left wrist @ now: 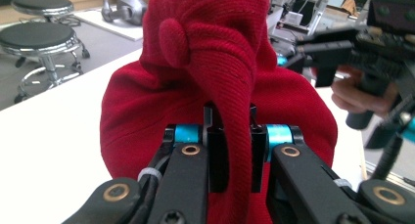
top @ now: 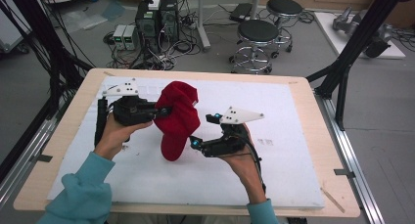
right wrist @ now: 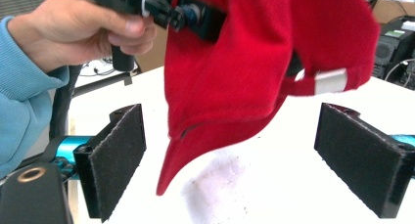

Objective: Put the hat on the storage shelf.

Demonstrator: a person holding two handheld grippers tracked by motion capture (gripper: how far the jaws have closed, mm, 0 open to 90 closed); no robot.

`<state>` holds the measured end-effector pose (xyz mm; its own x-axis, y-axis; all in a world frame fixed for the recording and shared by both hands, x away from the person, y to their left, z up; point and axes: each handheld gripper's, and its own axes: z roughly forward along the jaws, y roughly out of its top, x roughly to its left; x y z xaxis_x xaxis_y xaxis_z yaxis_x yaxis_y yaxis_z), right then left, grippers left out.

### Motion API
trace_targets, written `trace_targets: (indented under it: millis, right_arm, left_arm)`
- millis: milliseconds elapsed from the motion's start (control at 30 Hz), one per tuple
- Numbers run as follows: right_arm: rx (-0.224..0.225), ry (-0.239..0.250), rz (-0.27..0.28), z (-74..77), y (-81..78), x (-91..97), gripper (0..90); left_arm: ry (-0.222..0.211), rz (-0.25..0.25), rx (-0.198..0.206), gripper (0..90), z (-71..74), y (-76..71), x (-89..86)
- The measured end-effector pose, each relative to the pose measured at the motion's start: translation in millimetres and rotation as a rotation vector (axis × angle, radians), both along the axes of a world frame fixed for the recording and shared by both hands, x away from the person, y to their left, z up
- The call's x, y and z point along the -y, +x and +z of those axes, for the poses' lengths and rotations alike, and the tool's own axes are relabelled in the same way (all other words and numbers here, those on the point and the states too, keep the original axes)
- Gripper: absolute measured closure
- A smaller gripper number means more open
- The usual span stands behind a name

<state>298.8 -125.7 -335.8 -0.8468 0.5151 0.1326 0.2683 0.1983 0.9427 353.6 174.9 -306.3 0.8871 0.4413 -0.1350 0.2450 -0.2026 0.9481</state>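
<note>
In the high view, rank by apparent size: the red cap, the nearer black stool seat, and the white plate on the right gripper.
1. red cap, clearly largest.
2. black stool seat, though it sits farther away, so its look understates it.
3. white plate on the right gripper.

Cap (top: pixel 177 117): solid red knit with a white strap tab. Left gripper (top: pixel 164 110) and right gripper (top: pixel 194 142): black bodies, cyan accents, brass-coloured rivets, white top plates. Table (top: pixel 313 136): white sheet over a pale wood border. Sleeve (top: pixel 88 194): teal
</note>
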Motion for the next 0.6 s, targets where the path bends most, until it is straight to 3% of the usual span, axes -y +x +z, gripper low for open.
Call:
trace_targets:
  millis: [100,367,467,600]
  right_arm:
    - [-0.019,-0.005,-0.001,-2.1,-2.5,-1.5,16.4]
    - [-0.07,-0.028,0.007,-12.9,-2.1,-10.1,20.0]
    - [-0.093,-0.033,0.015,-16.9,-1.9,-13.4,27.9]
    - [-0.125,-0.06,0.012,-21.3,0.4,-17.6,36.4]
  left_arm:
    - [-0.012,0.01,0.012,84.4,4.3,1.0,2.4]
    - [-0.014,0.009,0.028,84.4,9.2,2.0,9.1]
    - [-0.004,0.008,0.03,84.4,8.2,1.7,12.3]
    - [-0.021,0.019,0.037,84.4,8.8,1.8,12.8]
